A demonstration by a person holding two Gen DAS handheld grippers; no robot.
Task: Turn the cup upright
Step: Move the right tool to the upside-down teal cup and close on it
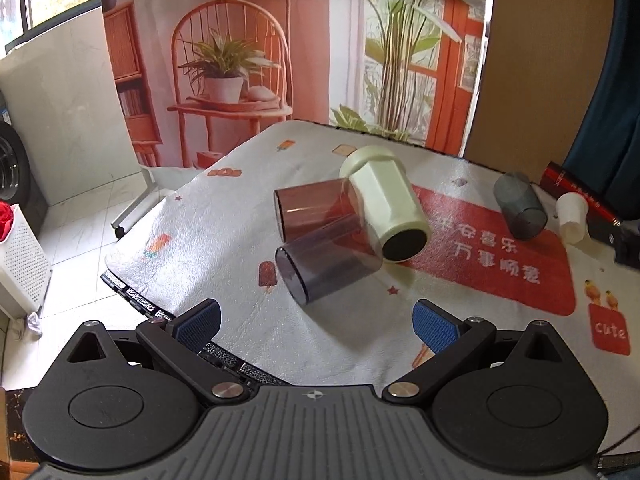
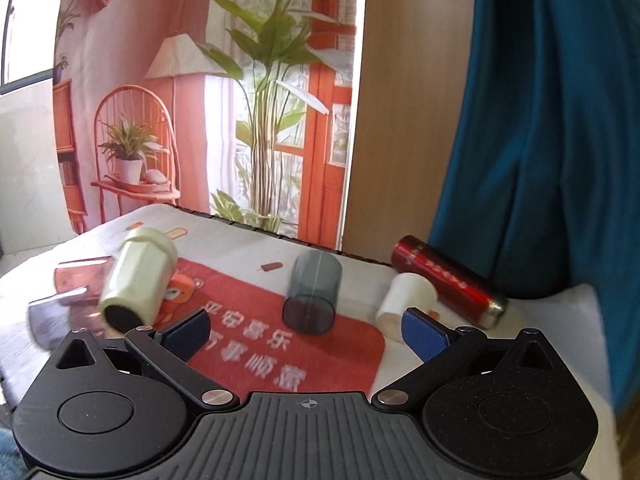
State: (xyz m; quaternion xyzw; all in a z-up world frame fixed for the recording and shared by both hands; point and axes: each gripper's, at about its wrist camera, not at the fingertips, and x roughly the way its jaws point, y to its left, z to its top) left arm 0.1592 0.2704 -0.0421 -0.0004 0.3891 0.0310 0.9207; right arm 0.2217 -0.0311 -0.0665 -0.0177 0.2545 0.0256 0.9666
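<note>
Left wrist view: the left gripper (image 1: pixel 316 326) hangs over the near edge of a table (image 1: pixel 248 216) spread with a white printed cloth, its blue-padded jaws spread wide and grasping nothing. Straight ahead at twelve o'clock lie three cups in a cluster, all on their sides. A smoky grey cup (image 1: pixel 324 258) is nearest, its mouth turned toward nine o'clock. A brown cup (image 1: pixel 310 208) lies just behind it, touching or overlapping it. A pale green cup (image 1: pixel 382 200) leans across both, its dark opening facing the camera. At two o'clock, on a red mat (image 1: pixel 500 256) with white characters, a dark teal cup (image 1: pixel 520 206) also lies tipped. A small white cup (image 1: pixel 572 216) rests on its side just beyond it, beside a red cylinder (image 1: pixel 580 192).

From the right wrist view, the right gripper (image 2: pixel 306 330) is likewise released, jaws far apart and empty. The dark teal cup (image 2: pixel 314 292) sits at twelve o'clock, lying with its mouth toward the camera. The small white cup (image 2: pixel 404 300) is at one o'clock, touching the red cylinder (image 2: pixel 448 286). The pale green cup (image 2: pixel 138 280) lies at ten o'clock, with the brown cup (image 2: pixel 78 280) behind it.
</note>
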